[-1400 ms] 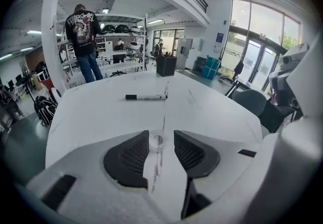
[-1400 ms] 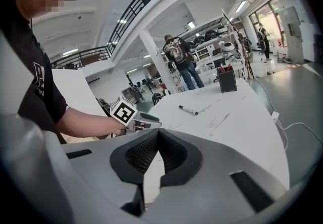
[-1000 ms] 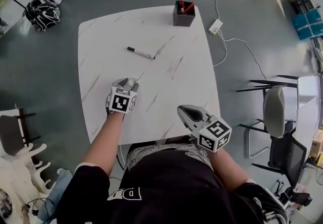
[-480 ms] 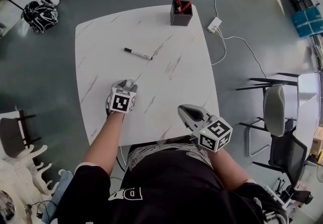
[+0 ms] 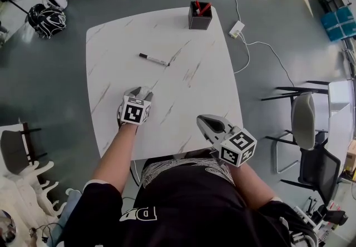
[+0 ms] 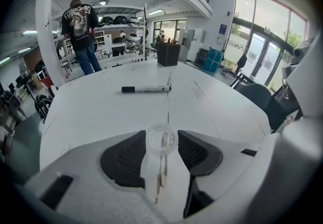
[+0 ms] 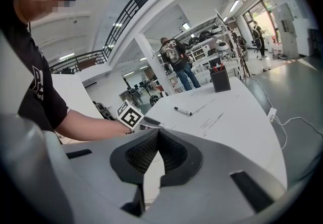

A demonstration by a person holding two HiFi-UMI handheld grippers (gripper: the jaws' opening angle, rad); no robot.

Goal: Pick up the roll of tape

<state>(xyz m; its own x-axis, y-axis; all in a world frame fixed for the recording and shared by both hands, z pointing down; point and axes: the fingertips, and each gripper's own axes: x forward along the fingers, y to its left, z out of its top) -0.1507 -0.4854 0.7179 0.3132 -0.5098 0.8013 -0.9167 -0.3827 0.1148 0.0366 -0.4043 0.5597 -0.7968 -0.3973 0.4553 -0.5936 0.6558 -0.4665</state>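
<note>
The roll of clear tape (image 6: 161, 137) lies flat on the white marble-look table (image 5: 183, 90). It sits between the dark ribbed pads (image 6: 123, 160) of my left gripper (image 6: 161, 143). The jaws stand wide on either side of the roll, with hardly any gap, and do not visibly press it. In the head view my left gripper (image 5: 142, 93) points down at the table's near left part, and its body hides the roll. My right gripper (image 5: 204, 123) hovers over the table's near right edge with its pads together and nothing between them (image 7: 157, 134).
A black marker (image 5: 154, 59) lies beyond the left gripper. A dark pen holder (image 5: 199, 15) stands at the far edge. On the floor to the right are a power strip (image 5: 236, 30) with its cable and a chair (image 5: 303, 123). A person (image 6: 81, 36) stands beyond the table.
</note>
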